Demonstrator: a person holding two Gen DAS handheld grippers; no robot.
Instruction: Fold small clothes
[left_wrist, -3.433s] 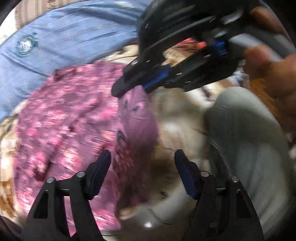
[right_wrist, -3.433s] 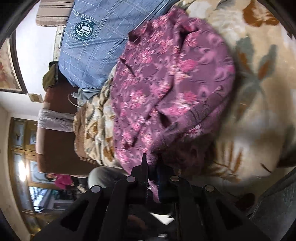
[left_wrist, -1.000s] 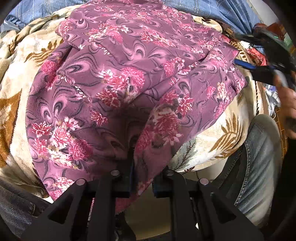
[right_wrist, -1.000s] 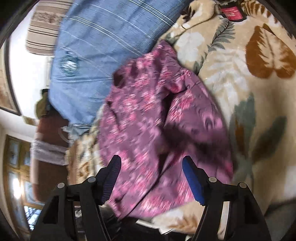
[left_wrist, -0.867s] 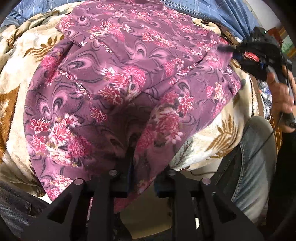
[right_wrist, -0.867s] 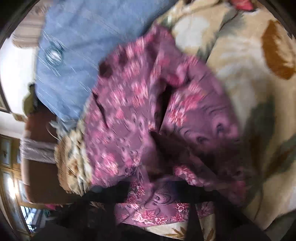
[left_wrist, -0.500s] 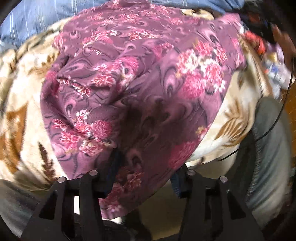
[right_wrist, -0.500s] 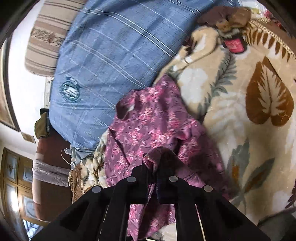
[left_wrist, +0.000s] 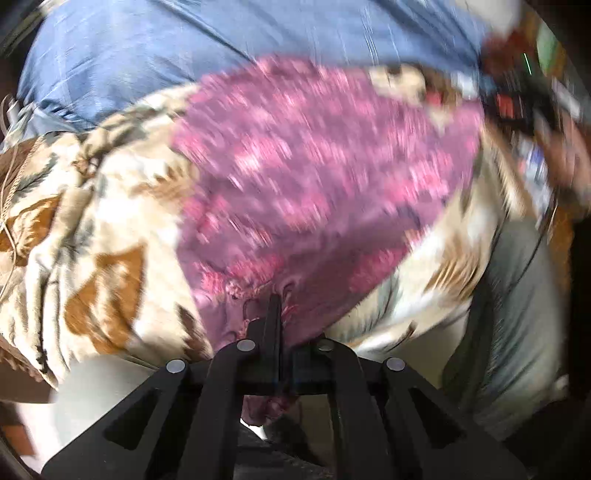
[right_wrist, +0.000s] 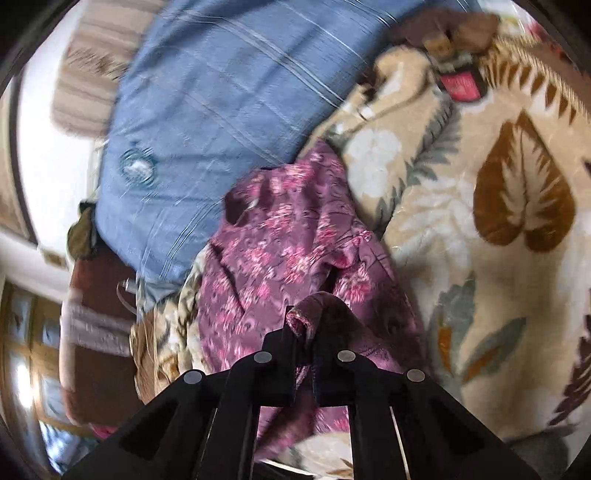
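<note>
the left claw (left_wrist: 276, 306) pinches the near hem of the purple floral garment (left_wrist: 325, 173); the right claw (right_wrist: 303, 332) is clamped on another bunched edge. the garment sprawls over a leaf-print blanket (right_wrist: 461, 229). soft, light and limp, probably best held at corners.

No text is legible; all blurred

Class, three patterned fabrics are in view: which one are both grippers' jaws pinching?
The purple floral garment. The blue checked fabric and the leaf-print blanket lie beneath or beside it, ungripped.
</note>
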